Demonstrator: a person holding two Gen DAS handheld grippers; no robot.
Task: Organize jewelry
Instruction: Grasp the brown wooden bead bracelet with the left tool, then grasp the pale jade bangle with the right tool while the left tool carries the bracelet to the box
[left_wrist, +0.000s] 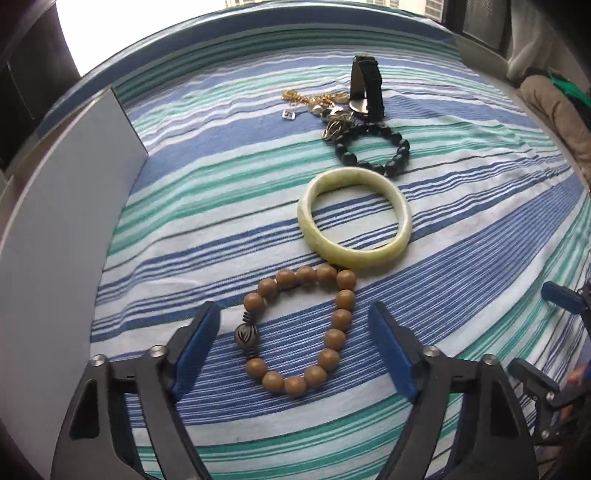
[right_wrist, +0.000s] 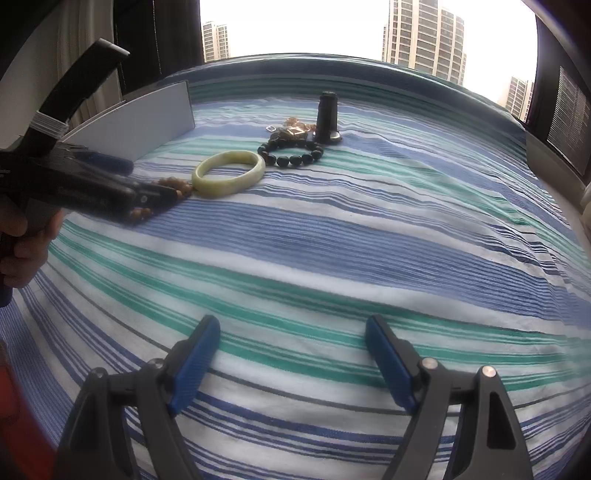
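A blue, teal and white striped cloth (right_wrist: 332, 236) covers the whole surface, lying in soft wrinkles. At its far left corner stands a pale grey board (left_wrist: 70, 206), upright on its edge and resting on the cloth. Beyond the far edge a bright window shows tall apartment towers (right_wrist: 424, 40), with a dark curtain (right_wrist: 159, 40) hanging to the left of the glass.

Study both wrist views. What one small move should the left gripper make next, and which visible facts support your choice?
Probably lower the left gripper and close it on the brown bead bracelet. Its open fingers already straddle the loop, which lies flat on the striped cloth with its far beads against the jade bangle. The right gripper is open over bare cloth.
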